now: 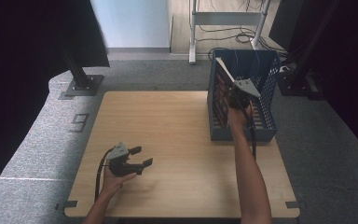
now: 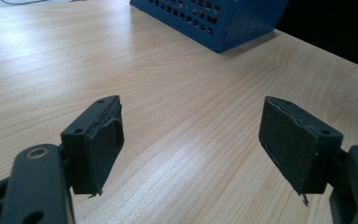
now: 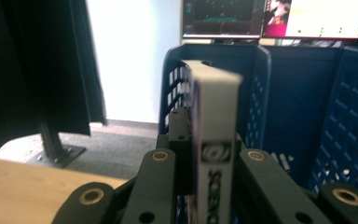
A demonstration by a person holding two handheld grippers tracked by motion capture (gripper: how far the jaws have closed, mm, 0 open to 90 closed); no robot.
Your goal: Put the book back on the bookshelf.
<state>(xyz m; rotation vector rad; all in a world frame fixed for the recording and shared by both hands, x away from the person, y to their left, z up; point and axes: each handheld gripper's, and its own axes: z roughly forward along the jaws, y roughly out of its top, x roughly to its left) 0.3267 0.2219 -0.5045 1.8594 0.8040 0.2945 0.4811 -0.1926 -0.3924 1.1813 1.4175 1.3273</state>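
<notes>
My right gripper [image 1: 239, 97] reaches into the blue mesh basket [image 1: 243, 134] at the table's far right. It is shut on a thin flat box [image 1: 225, 70] that stands on edge with its white spine up. In the right gripper view the box [image 3: 214, 112] rises between the jaws of the right gripper [image 3: 212, 144], with a logo and black lettering on its spine and the basket [image 3: 279, 102] walls behind it. My left gripper [image 1: 143, 156] rests low over the front left of the wooden table [image 1: 168, 121], open. The left gripper [image 2: 191, 126] has nothing between its pads [image 2: 291, 140].
Flat red-printed items [image 1: 220, 105] lean against the basket's left inner wall. A corner of the basket [image 2: 214, 21] lies ahead of the left gripper. A black post on a base plate [image 1: 81, 84] stands beyond the table's far left corner. Monitors [image 3: 270, 18] glow behind the basket.
</notes>
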